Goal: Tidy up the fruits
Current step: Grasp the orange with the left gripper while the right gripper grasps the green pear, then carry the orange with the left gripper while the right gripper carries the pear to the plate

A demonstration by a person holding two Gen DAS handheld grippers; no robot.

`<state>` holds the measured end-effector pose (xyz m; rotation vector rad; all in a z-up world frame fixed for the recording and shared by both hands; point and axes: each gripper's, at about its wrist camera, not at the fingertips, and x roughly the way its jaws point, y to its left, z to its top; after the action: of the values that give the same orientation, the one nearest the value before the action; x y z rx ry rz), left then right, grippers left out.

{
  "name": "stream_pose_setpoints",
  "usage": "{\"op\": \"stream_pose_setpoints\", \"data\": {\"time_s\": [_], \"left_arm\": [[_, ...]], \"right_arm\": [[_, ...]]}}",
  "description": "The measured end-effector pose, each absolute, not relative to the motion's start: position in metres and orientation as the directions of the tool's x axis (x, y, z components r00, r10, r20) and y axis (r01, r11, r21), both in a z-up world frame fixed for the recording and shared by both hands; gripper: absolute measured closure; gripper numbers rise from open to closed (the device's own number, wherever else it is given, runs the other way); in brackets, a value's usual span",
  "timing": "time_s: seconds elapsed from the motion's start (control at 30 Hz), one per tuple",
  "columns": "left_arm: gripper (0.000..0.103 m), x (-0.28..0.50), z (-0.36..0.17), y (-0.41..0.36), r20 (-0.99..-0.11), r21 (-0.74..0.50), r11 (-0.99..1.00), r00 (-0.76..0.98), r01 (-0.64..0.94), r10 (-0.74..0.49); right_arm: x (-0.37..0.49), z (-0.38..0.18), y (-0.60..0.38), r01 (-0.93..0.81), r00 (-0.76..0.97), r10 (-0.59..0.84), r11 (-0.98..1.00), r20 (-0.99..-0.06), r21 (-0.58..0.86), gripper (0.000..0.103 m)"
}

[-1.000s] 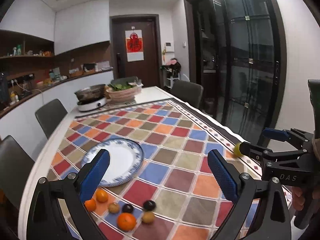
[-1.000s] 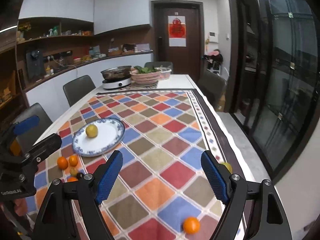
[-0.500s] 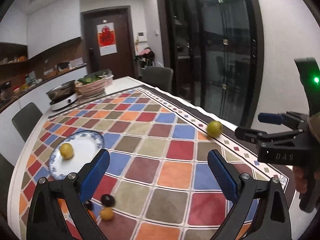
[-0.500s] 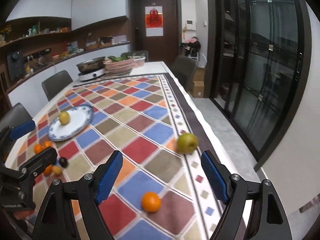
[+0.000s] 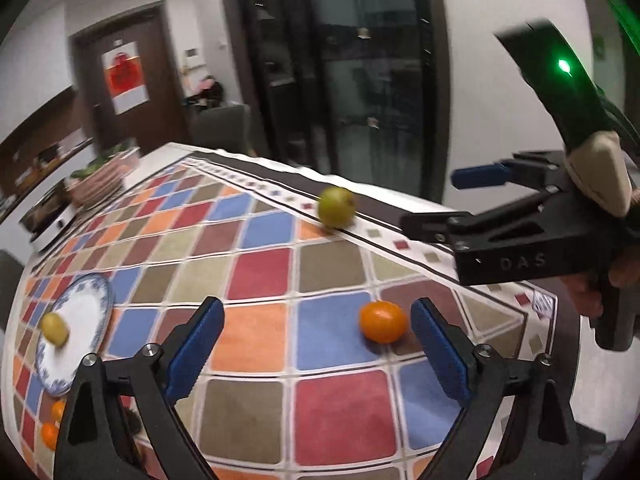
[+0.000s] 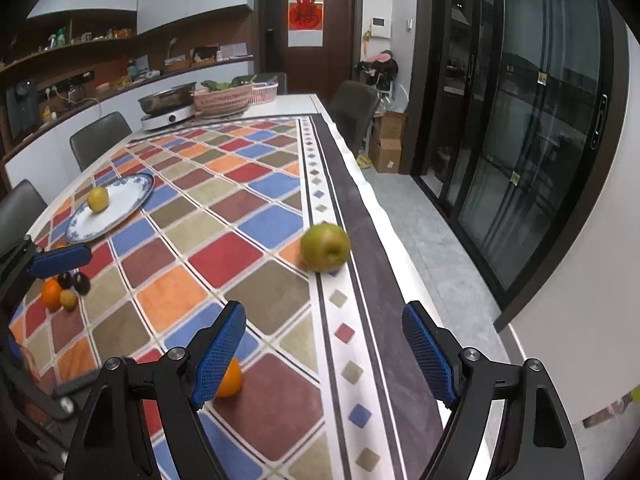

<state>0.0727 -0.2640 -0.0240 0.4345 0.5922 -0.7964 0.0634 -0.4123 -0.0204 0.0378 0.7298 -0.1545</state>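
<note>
Orange mandarin (image 5: 382, 321), small, round, likely light and prone to rolling, lies near the bench's near edge; grip across its middle. Left gripper (image 5: 316, 344) straddles it, closing, not touching. Right gripper (image 6: 324, 352) is wide, empty, facing green apple (image 6: 325, 247).

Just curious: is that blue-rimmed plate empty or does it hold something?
Not empty: one yellow-green fruit sits on the plate.

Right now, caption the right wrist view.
Open right gripper facing a green apple near the checked tablecloth's edge.
</note>
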Motion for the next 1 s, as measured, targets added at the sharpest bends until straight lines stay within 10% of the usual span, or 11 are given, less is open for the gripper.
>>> {"op": "stream_pose_setpoints", "data": {"time_s": [0.57, 1.0], "left_arm": [[0.065, 0.085, -0.074, -0.308, -0.775, 0.043, 0.496, 0.342, 0.867, -0.531], [0.066, 0.121, -0.057, -0.288, -0.746, -0.046, 0.578, 0.357, 0.815, -0.563]], "right_arm": [[0.060, -0.059, -0.442, 0.200, 0.674, -0.095, 0.978, -0.733, 0.056, 0.022], [0.078, -0.067, -0.437, 0.182, 0.666, -0.078, 0.981, -0.742, 0.061, 0.022]]}}
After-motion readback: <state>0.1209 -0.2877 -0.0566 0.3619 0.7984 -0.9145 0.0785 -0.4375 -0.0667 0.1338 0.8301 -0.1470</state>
